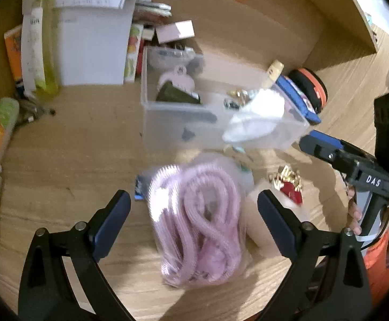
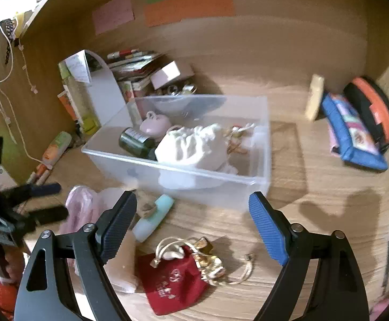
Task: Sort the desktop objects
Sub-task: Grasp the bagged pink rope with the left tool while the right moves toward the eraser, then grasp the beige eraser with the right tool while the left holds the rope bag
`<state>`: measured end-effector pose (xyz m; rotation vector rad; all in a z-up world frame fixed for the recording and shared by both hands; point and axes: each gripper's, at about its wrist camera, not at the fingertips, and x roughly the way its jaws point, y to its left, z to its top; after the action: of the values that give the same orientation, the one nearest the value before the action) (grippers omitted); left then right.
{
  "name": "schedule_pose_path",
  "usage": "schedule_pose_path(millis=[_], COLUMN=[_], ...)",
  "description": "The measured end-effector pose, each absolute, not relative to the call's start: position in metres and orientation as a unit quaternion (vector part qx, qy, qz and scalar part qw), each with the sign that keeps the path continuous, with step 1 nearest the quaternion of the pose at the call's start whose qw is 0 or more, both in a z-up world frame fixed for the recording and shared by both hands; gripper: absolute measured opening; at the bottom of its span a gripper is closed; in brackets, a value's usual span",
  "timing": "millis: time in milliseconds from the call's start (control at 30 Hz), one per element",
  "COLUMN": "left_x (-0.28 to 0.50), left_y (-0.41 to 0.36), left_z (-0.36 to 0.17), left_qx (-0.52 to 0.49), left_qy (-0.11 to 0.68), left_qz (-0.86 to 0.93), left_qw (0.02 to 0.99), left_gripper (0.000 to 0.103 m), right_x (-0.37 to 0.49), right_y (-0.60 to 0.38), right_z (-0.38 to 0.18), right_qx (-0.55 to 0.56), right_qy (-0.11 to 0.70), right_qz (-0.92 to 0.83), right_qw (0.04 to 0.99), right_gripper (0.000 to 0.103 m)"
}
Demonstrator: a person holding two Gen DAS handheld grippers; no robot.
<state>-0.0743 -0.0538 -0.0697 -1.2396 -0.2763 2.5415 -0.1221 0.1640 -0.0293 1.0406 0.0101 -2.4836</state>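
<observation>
The left gripper [image 1: 194, 214] has black angular arms with silver screws and dark navy ribbed pads. The right gripper [image 2: 193, 224] matches it, though one pad is bright blue; its black body bears white letters "DAS" and a green light. Bare fingers [image 1: 353, 215] show beside an orange sleeve [image 1: 379, 262].

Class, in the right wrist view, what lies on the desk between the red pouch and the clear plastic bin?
A pale mint tube lies between the red pouch and the clear plastic bin; otherwise bare wood.
</observation>
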Motion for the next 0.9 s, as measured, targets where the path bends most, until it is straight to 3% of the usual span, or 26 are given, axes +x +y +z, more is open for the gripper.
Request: schedule_pose_path(millis=[200, 300, 367, 433, 467, 567, 700, 767, 900], left_x=[-0.075, -0.077, -0.078, -0.079, -0.080, -0.078, -0.075, -0.074, -0.070], left_y=[-0.047, -0.047, -0.047, -0.047, -0.047, -0.045, -0.045, -0.046, -0.054], left_z=[-0.089, -0.094, -0.095, -0.098, -0.099, -0.096, -0.093, -0.091, -0.085], left_qx=[-0.455, -0.458, -0.456, -0.458, -0.461, -0.458, -0.450, -0.445, -0.430], left_qy=[-0.107, -0.118, -0.117, -0.113, -0.115, -0.106, -0.100, -0.096, -0.085], left_qz=[0.872, 0.870, 0.873, 0.873, 0.870, 0.872, 0.878, 0.882, 0.893], left_qw=[0.143, 0.141, 0.129, 0.127, 0.132, 0.134, 0.131, 0.120, 0.097], left_gripper=[0.097, 0.097, 0.096, 0.084, 0.083, 0.071, 0.065, 0.064, 0.063], right_x=[-0.132, -0.134, -0.137, -0.140, -0.142, -0.148, -0.158, -0.161, -0.164], right_y=[0.145, 0.131, 0.119, 0.108, 0.104, 0.094, 0.087, 0.085, 0.084], right_z=[-0.042, -0.047, -0.052, -0.056, -0.059, -0.066, -0.071, -0.070, -0.068], right_qx=[0.400, 0.403, 0.406, 0.414, 0.418, 0.432, 0.445, 0.445, 0.448], right_qy=[0.010, 0.032, 0.055, 0.074, 0.082, 0.098, 0.109, 0.114, 0.117], right_qz=[-0.874, -0.866, -0.858, -0.848, -0.843, -0.830, -0.819, -0.816, -0.813], right_qw=[0.275, 0.294, 0.308, 0.323, 0.328, 0.338, 0.347, 0.351, 0.352], right_gripper=[0.082, 0.072, 0.059, 0.051, 0.048, 0.047, 0.045, 0.038, 0.038])
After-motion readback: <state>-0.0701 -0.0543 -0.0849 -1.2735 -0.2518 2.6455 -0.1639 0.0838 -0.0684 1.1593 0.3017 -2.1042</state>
